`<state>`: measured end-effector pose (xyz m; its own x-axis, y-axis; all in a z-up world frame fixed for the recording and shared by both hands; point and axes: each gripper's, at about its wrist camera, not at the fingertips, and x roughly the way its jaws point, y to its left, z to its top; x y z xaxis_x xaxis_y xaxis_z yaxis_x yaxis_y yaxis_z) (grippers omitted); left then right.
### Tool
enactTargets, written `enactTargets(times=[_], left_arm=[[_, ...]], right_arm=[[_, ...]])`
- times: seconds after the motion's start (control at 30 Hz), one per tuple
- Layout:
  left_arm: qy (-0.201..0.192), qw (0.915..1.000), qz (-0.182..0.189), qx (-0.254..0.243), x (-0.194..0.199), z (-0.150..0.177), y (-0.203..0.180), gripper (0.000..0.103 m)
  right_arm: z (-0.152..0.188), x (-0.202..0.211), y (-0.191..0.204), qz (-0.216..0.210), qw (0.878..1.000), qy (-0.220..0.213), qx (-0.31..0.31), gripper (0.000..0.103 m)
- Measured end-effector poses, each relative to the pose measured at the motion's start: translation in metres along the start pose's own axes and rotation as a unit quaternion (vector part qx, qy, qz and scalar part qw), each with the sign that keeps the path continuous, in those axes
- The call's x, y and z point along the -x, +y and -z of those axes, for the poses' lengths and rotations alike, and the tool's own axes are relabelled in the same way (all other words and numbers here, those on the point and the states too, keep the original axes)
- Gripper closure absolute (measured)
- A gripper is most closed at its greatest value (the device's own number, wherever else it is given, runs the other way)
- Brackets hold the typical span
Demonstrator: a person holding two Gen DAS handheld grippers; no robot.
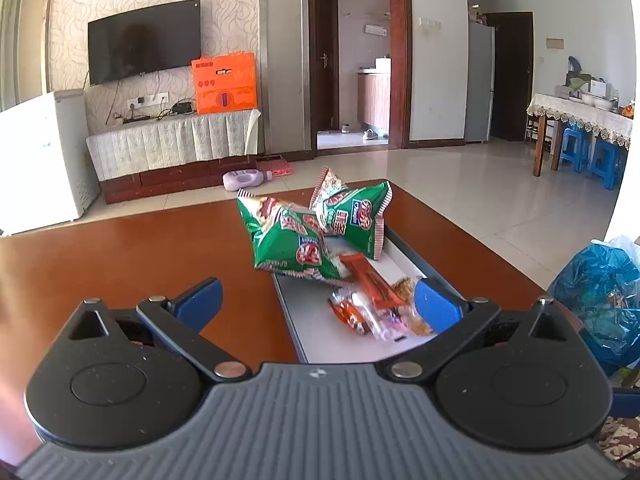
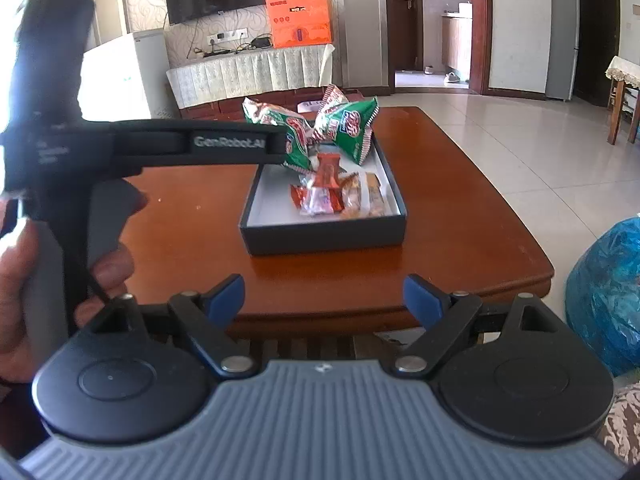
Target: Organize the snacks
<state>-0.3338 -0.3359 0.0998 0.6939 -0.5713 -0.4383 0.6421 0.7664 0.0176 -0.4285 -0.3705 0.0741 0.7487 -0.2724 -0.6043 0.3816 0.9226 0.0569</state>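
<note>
On the reddish-brown wooden worktop (image 2: 460, 208) sits a shallow dark box (image 2: 324, 236) with a white lining, and all the snacks are in it. Two puffy green snack bags (image 1: 296, 236) lean together at its far end, one partly over the rim. Nearer the front lies a small heap of wrapped sweets (image 2: 340, 196), with an orange-red wrapped bar (image 1: 370, 280) resting on top of them and pointing toward the bags.

Both tools hang above the near edge with nothing between their blue pads. The left hand-held gripper (image 1: 318, 304) has its jaws spread wide, its right pad over the sweets. The right hand-held gripper (image 2: 324, 298) is likewise spread apart, set back from the box, just off the worktop's near edge. Off to the right, beside the worktop, is a crumpled blue plastic bag (image 2: 608, 296).
</note>
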Motion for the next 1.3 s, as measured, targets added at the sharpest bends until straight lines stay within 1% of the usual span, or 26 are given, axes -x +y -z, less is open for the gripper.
enactTargets(times=[0.27, 0.37, 0.53, 0.6, 0.77, 0.87, 1.1, 1.27, 1.3], left_arm=[[0.01, 0.9999, 0.006, -0.007, 0.013, 0.01, -0.006, 0.0], [0.016, 0.9998, 0.01, -0.008, 0.014, 0.012, -0.008, 0.0], [0.015, 0.9994, 0.017, -0.024, 0.018, 0.013, -0.012, 0.0], [0.012, 0.9995, 0.015, -0.025, 0.018, 0.012, -0.011, 0.0], [0.013, 0.9997, 0.018, -0.008, 0.017, 0.009, -0.003, 0.0], [0.013, 0.9997, 0.017, -0.008, 0.016, 0.01, -0.001, 0.0], [0.013, 0.9998, -0.002, -0.012, 0.014, 0.01, 0.002, 0.0], [0.009, 0.9988, -0.045, -0.014, 0.013, 0.01, 0.005, 0.0], [0.009, 0.998, -0.061, -0.013, 0.013, 0.011, 0.007, 0.0]], right_arm=[[0.008, -0.005, 0.001, 0.016, 1.0, 0.02, 0.012, 0.015], [0.009, -0.006, 0.003, 0.017, 0.999, 0.034, 0.017, 0.015], [0.01, -0.009, 0.006, 0.012, 0.997, 0.064, 0.033, 0.015], [0.01, -0.011, 0.005, 0.011, 0.997, 0.07, 0.034, 0.015], [0.008, -0.013, 0.002, 0.009, 0.997, 0.074, 0.031, 0.015], [0.006, -0.015, -0.001, 0.013, 0.997, 0.074, 0.03, 0.015], [0.0, -0.019, -0.007, 0.031, 0.997, 0.068, 0.036, 0.015], [-0.003, -0.026, -0.016, 0.041, 0.995, 0.079, 0.035, 0.015], [-0.004, -0.027, -0.017, 0.043, 0.995, 0.08, 0.035, 0.015]])
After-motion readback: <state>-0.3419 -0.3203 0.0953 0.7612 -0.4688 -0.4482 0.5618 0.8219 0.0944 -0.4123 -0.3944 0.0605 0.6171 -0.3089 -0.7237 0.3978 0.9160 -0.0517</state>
